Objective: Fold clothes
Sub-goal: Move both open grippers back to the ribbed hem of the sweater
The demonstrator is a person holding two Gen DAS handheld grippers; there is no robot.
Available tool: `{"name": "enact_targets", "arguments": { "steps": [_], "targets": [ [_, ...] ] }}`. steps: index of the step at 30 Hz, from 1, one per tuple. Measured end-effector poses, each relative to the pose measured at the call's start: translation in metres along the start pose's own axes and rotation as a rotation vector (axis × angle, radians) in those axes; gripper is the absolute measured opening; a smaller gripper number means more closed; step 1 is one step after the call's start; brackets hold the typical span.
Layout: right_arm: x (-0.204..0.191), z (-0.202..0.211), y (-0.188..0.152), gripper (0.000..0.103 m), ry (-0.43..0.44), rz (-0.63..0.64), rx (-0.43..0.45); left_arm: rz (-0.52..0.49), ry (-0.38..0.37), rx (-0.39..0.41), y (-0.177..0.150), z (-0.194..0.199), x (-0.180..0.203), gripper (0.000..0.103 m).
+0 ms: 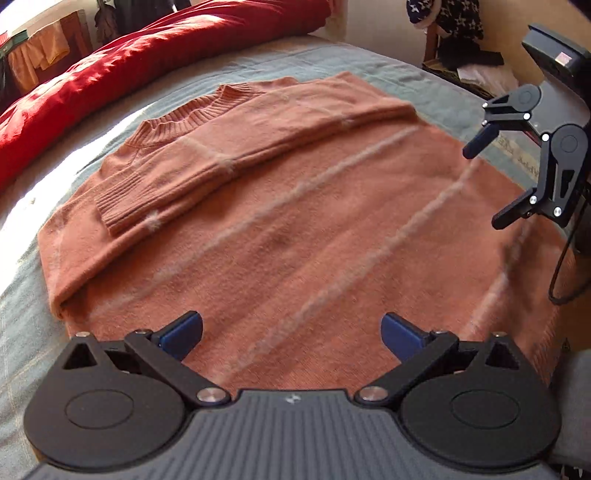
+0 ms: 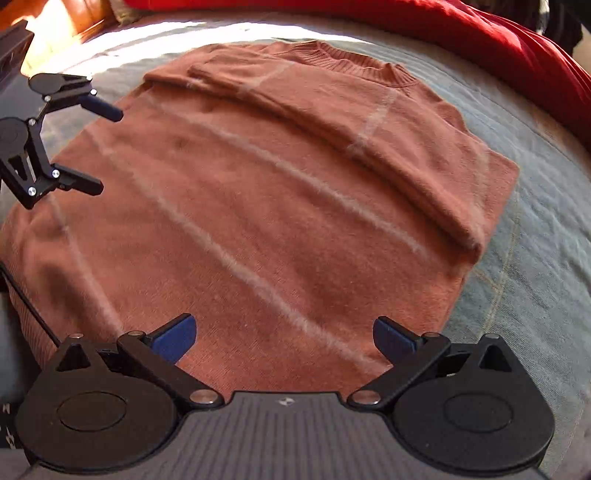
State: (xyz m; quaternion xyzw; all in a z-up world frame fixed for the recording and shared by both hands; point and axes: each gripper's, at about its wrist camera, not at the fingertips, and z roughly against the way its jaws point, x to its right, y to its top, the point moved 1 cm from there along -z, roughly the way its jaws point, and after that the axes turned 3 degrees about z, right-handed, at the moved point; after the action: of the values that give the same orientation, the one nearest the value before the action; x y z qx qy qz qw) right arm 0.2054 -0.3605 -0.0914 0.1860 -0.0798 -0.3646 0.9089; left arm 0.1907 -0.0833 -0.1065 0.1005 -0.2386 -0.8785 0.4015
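Observation:
A rust-orange knit sweater (image 1: pixel 295 229) (image 2: pixel 258 206) with pale stripes lies flat on the bed, ribbed collar (image 1: pixel 184 114) (image 2: pixel 354 61) at the far end. One sleeve (image 1: pixel 207 162) (image 2: pixel 332 122) is folded across the chest. My left gripper (image 1: pixel 291 332) (image 2: pixel 103 149) hovers open over the hem end, nothing between its blue pads. My right gripper (image 2: pixel 284 336) (image 1: pixel 487 184) is open too, above the other side of the hem, holding nothing. The hem itself is hidden under both gripper bodies.
A grey-blue bed cover (image 1: pixel 22 332) (image 2: pixel 535 258) lies under the sweater. A red duvet (image 1: pixel 147 55) (image 2: pixel 480 29) is bunched along the far edge. A chair piled with dark clothes (image 1: pixel 461 37) stands beyond the bed. A black cable (image 1: pixel 561 280) hangs from the right gripper.

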Motion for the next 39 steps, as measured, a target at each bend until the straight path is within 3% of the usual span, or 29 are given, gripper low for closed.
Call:
{"name": "enact_targets", "arguments": {
  "steps": [4,6,11,15,19,26,30,39],
  "targets": [
    [-0.023,-0.004,-0.025,0.103,-0.014,0.085,-0.053,-0.031,0.035,-0.106,-0.031,0.004,0.02,0.102],
    [-0.025,0.001,-0.03,0.103,-0.026,0.095,-0.054,0.003,0.059,-0.122,-0.038,0.012,0.018,0.102],
    [-0.014,0.014,-0.02,0.103,-0.07,0.031,-0.008,0.116,0.106,-0.054,-0.035,0.02,-0.002,0.102],
    [-0.017,0.007,-0.017,0.103,-0.17,-0.038,0.022,0.155,0.03,-0.027,-0.048,0.003,-0.019,0.103],
    [-0.028,0.0,-0.022,0.103,-0.237,-0.035,0.077,0.139,-0.013,0.009,-0.054,0.01,-0.025,0.102],
    [-0.011,-0.002,-0.029,0.103,-0.191,-0.158,0.121,0.09,-0.014,0.035,-0.054,0.006,-0.021,0.103],
    [-0.011,-0.002,-0.026,0.103,-0.184,-0.139,0.128,0.058,-0.021,0.05,-0.05,0.001,-0.021,0.103],
    [-0.018,-0.006,-0.035,0.103,-0.214,-0.122,0.241,0.066,-0.002,0.107,-0.057,0.003,-0.017,0.103]
  ]
}}
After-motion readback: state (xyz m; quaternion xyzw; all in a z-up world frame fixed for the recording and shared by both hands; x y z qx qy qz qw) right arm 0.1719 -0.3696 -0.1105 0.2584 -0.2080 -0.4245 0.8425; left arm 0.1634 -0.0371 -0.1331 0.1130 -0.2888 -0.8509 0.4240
